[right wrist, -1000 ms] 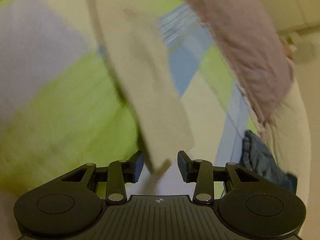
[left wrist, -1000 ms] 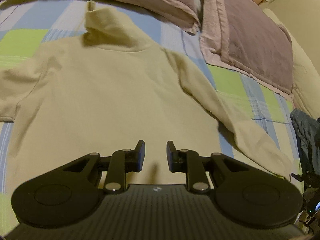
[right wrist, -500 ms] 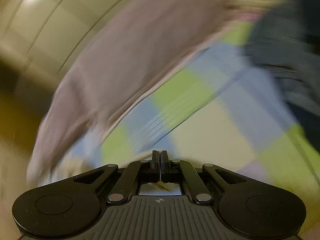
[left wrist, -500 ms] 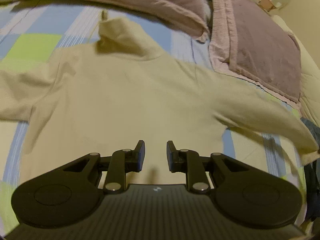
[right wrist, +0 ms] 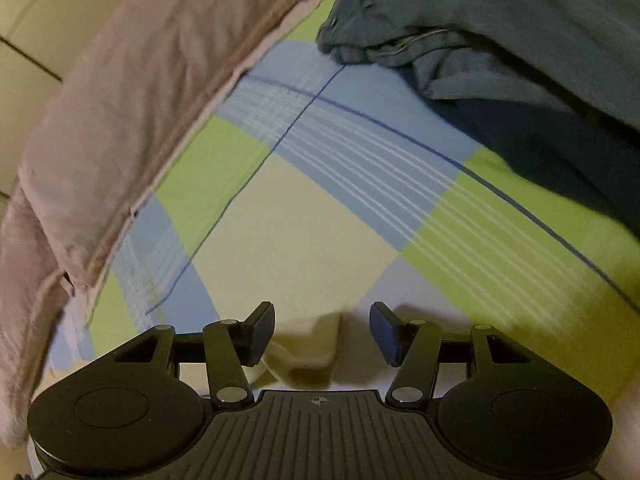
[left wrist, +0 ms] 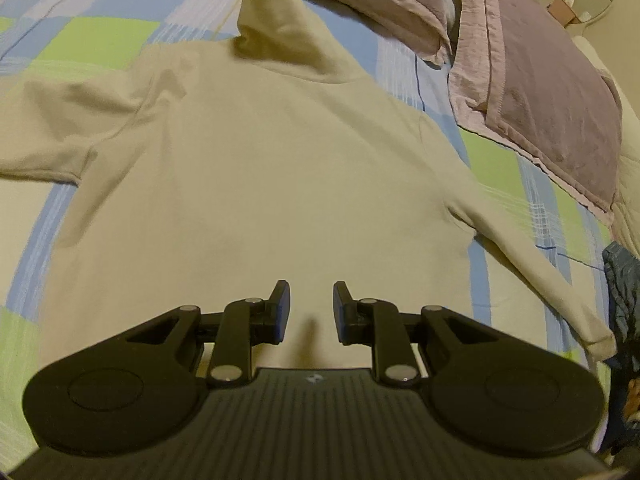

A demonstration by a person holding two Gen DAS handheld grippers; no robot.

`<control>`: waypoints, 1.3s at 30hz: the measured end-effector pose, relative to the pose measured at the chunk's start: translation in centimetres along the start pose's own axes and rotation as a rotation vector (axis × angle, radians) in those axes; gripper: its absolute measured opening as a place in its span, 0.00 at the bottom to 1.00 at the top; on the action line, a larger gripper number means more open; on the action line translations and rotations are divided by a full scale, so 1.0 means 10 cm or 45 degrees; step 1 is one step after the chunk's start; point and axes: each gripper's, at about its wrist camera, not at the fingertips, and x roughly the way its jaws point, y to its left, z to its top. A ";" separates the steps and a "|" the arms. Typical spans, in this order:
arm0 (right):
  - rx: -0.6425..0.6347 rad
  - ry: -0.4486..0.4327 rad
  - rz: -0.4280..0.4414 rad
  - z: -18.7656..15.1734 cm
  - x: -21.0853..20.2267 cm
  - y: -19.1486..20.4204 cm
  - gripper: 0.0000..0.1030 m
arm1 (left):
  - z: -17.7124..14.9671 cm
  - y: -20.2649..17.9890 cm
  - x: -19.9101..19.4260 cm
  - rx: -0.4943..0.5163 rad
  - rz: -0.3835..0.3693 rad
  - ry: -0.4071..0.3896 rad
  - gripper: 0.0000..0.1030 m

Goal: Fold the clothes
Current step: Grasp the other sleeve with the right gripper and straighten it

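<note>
A cream turtleneck sweater (left wrist: 256, 168) lies flat on the checked bedsheet (left wrist: 96, 36), collar toward the pillows. Its right sleeve (left wrist: 536, 268) stretches out to the lower right, its left sleeve (left wrist: 48, 128) to the left. My left gripper (left wrist: 311, 308) hovers over the sweater's lower body, open a little, nothing between the pads. In the right wrist view the cuff of the sleeve (right wrist: 316, 344) lies on the sheet between my right gripper's (right wrist: 322, 330) opening jaws, and the pads stand clear of it.
Two mauve pillows (left wrist: 552, 92) lie along the head of the bed, one also at the left (right wrist: 132, 92) of the right wrist view. A heap of dark blue-grey clothes (right wrist: 500, 28) sits on the bedsheet (right wrist: 304, 216) beyond the right gripper, and shows at the right edge (left wrist: 624, 292).
The right gripper closed on the sleeve cuff, carried it out sideways while rolling over, and now has opened with the cuff lying on the sheet. The sleeve now lies straighter. The left gripper shifted slightly.
</note>
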 end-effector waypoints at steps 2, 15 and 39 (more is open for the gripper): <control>0.016 -0.066 0.050 -0.14 -0.14 -0.08 0.55 | -0.01 -0.04 0.01 0.010 -0.014 0.006 0.17; -0.713 -0.155 -0.047 -0.49 -0.15 0.52 0.54 | 0.19 -0.44 0.22 0.163 -0.073 0.001 0.17; 0.317 0.019 -0.007 0.76 0.62 0.00 0.37 | 0.62 -0.74 0.58 0.243 -0.098 0.016 0.17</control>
